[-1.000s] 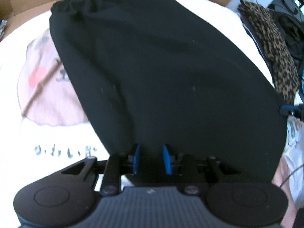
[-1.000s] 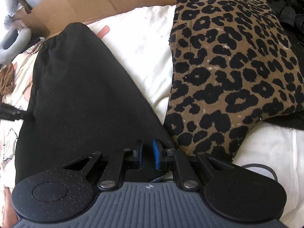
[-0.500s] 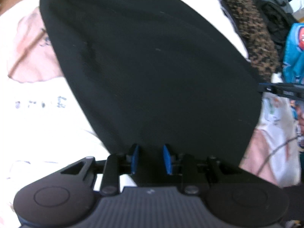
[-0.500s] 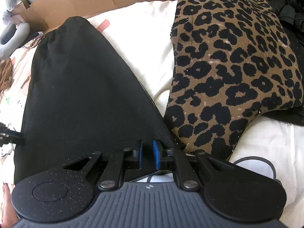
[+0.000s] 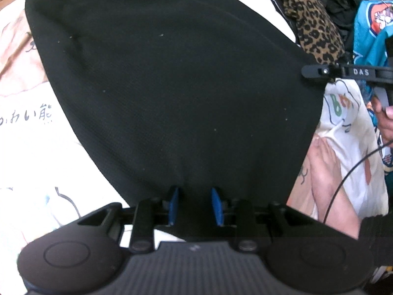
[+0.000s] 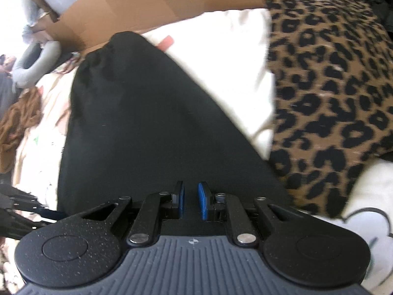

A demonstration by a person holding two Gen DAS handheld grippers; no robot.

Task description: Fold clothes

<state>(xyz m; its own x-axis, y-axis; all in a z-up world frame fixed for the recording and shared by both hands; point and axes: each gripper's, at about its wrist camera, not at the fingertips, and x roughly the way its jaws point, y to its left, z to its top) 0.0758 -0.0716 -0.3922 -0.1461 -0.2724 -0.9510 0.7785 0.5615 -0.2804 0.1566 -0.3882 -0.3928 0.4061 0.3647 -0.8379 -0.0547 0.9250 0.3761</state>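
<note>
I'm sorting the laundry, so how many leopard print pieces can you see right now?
1. The leopard print garment lies to the right of the black garment, on the white bedding. More could be hidden under it or outside the views.

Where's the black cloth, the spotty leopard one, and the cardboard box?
Black cloth [image 5: 172, 86]: left wrist view, middle of the fabric.
Leopard cloth [image 6: 326, 73]: right wrist view, middle of the spotted fabric.
Cardboard box [image 6: 152, 5]: right wrist view, flat brown flap behind the bedding.
</note>
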